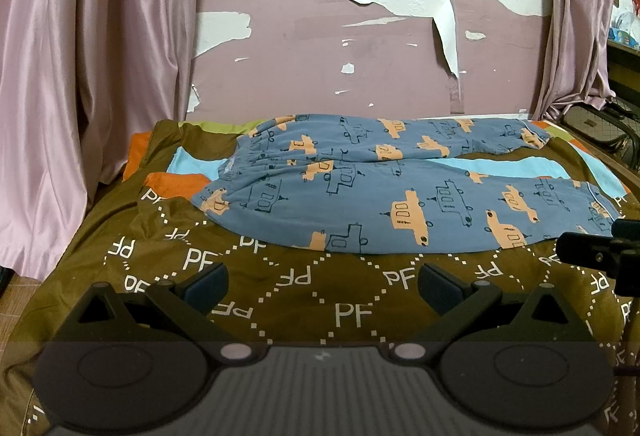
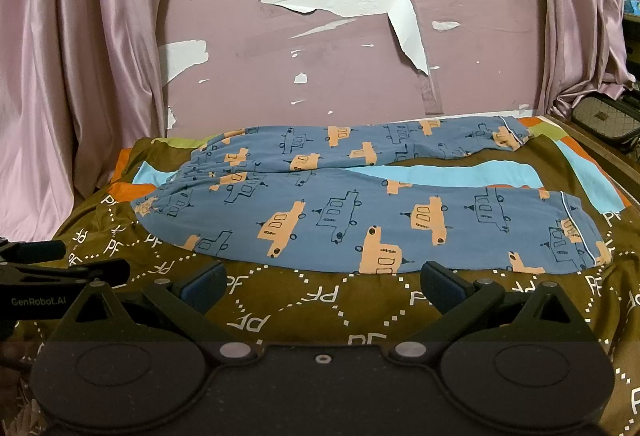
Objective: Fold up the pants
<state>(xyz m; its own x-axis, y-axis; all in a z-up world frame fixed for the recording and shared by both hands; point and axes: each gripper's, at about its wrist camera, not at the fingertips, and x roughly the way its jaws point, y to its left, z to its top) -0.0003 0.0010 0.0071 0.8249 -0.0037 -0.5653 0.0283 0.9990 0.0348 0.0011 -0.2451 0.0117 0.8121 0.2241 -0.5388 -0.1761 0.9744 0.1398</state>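
Bed (image 1: 120, 316) w/ brown "PF" print cover, orange, blue & green patches at back. Blue pants (image 1: 380, 192) lie flat on it, waistband left, legs spread right.

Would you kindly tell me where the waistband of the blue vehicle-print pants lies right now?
In both views the elastic waistband lies at the left, on the brown PF-patterned bedspread, near the pink curtain.

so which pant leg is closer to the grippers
The near leg of the pants, lying just beyond both open grippers; the far leg lies by the wall, with bedcover showing between them.
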